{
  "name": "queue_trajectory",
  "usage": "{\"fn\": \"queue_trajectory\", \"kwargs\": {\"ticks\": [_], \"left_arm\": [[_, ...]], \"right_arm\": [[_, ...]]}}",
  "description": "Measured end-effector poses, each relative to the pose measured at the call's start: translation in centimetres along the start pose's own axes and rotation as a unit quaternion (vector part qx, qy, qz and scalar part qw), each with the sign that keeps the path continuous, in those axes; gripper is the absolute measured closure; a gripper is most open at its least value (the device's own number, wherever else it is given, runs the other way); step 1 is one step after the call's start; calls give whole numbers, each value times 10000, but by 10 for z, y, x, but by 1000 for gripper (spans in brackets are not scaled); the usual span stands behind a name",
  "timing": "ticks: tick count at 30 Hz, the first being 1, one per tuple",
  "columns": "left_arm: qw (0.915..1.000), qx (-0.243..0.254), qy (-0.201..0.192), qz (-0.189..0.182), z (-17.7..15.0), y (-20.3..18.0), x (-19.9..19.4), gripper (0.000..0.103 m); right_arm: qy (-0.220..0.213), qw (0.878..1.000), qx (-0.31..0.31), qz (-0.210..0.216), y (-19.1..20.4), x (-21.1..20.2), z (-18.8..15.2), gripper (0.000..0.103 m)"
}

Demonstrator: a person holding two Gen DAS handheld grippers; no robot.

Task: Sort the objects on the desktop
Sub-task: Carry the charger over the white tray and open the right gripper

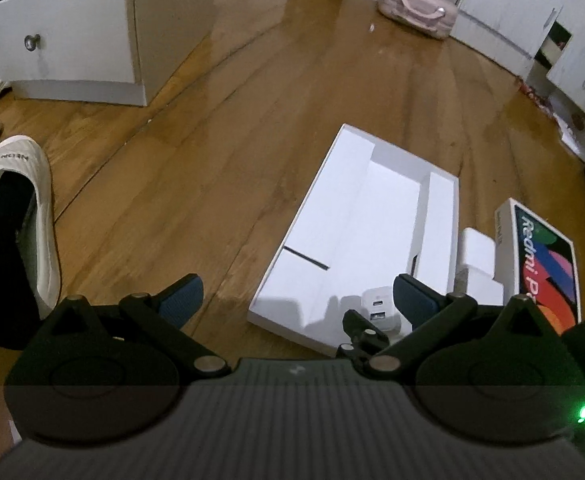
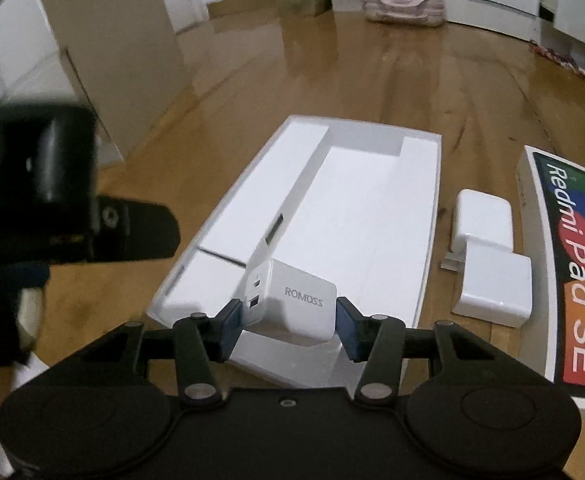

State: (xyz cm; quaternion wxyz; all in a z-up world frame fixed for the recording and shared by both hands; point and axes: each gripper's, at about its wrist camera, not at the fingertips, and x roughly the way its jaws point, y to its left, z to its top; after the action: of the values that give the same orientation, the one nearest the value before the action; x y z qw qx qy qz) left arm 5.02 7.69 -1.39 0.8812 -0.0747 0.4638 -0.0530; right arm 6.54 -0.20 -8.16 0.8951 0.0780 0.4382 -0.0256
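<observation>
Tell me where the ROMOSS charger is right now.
In the right wrist view, the ROMOSS charger sits between the right claw pads, over the white tray's near end.

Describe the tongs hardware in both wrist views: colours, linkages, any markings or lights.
Both are matte black. The left tongs have blue textured pads on scissor-style link arms with silver pivot pins, two round hubs, a ribbed grey body with a small white mark and a green LED. The right tongs match: blue pads, silver pins, round hubs, smooth black body. No cables visible.
</observation>
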Motion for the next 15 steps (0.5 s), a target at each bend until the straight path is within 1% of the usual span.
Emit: {"fn": "queue_trajectory", "kwargs": {"ticks": [5, 7, 8, 10, 11, 14, 15], "left_arm": [[9999, 32, 130, 52, -2, -1, 8, 0], [9999, 51, 150, 55, -3, -3, 7, 0], [9998, 54, 159, 58, -3, -3, 7, 0], [9999, 33, 161, 49, -3, -3, 6, 0], [9999, 13, 159, 38, -3, -3, 5, 0], [9998, -35, 169, -28, -3, -5, 3, 0], [9998, -27, 183, -35, -3, -7, 2, 0]], "right_arm": [[199, 9998, 28, -21, -1, 13, -4, 47], [213, 9997, 113, 0, -2, 12, -5, 47], [189, 9996, 202, 13, -4, 10, -5, 46], [56, 9993, 380, 42, -7, 0, -3, 42], [-21, 9990, 452, 58, -8, -5, -1, 35], [-167, 9986, 495, 102, -17, -19, 4, 33], [-177, 9984, 532, 30, -23, -22, 4, 33]]}}
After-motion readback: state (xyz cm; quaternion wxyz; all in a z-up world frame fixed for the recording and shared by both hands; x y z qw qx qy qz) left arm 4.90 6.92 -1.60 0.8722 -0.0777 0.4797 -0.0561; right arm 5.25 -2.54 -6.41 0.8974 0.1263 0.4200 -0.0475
